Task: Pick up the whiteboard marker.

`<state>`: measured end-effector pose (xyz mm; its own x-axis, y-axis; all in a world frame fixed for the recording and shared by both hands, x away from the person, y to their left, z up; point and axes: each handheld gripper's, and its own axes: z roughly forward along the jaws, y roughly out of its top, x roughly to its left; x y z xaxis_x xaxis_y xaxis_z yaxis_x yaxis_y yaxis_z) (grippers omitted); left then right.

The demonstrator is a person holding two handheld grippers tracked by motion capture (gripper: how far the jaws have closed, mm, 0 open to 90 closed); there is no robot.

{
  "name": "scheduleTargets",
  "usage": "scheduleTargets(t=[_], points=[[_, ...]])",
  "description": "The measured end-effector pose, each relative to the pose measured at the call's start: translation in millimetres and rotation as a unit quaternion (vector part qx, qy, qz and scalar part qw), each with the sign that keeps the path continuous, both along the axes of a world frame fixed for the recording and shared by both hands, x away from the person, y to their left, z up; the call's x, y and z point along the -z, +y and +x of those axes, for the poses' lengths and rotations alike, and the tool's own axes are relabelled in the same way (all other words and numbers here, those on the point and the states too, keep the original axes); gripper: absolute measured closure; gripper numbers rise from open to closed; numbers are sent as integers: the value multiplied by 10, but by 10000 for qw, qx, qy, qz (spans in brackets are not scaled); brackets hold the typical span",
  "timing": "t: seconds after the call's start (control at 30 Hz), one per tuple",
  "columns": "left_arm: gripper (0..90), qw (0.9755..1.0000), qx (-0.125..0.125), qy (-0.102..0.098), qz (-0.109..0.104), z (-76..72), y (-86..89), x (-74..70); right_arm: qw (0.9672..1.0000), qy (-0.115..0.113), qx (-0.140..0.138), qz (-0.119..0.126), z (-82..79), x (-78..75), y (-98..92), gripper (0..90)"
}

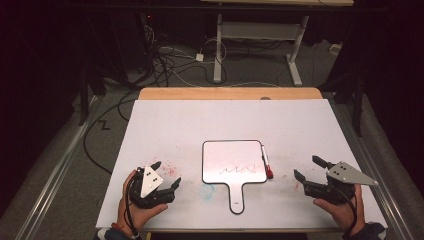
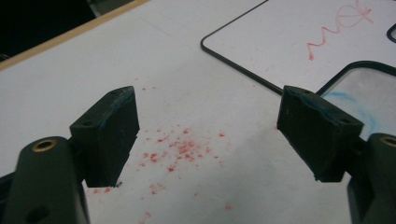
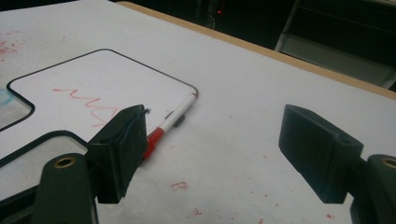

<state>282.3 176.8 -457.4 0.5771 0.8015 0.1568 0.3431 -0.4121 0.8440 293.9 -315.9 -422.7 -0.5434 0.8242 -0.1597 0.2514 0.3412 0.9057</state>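
Right gripper (image 1: 311,169) sitting nearer pen (image 3: 169,123), jaws wide, pen lying lengthwise ahead-left of them. Left gripper (image 1: 165,175) gaping wide too.

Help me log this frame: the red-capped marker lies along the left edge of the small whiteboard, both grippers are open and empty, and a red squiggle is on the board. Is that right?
Not quite: the marker lies along the right edge of the whiteboard, as the high view shows. The rest holds: the left gripper and right gripper are open and empty, and the red squiggle is on the board.
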Motion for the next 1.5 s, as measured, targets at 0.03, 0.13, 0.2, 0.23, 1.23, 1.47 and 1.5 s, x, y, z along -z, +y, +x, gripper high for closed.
scheduleTargets(t=[0.03,0.13,0.2,0.23,1.23,1.47,1.5], points=[[201,10000,33,41,16,16,0,17,10000,50,-46,-35,8,15,10,240],[201,9998,111,129,131,47,-22,55,9999,124,-75,16,13,24,4,239],[201,9997,96,132,161,48,-30,61,9998,181,-95,-27,26,28,3,244],[201,9997,95,146,179,49,-36,70,9998,181,-95,-27,26,28,3,244],[209,9975,226,418,518,1,-72,152,9641,2643,-216,-106,1373,318,719,554],[211,9968,291,443,593,-8,-86,157,9600,2778,-343,-92,1404,377,770,744],[213,9967,311,391,638,-1,-86,155,9591,2803,-380,-61,1400,376,757,762]])
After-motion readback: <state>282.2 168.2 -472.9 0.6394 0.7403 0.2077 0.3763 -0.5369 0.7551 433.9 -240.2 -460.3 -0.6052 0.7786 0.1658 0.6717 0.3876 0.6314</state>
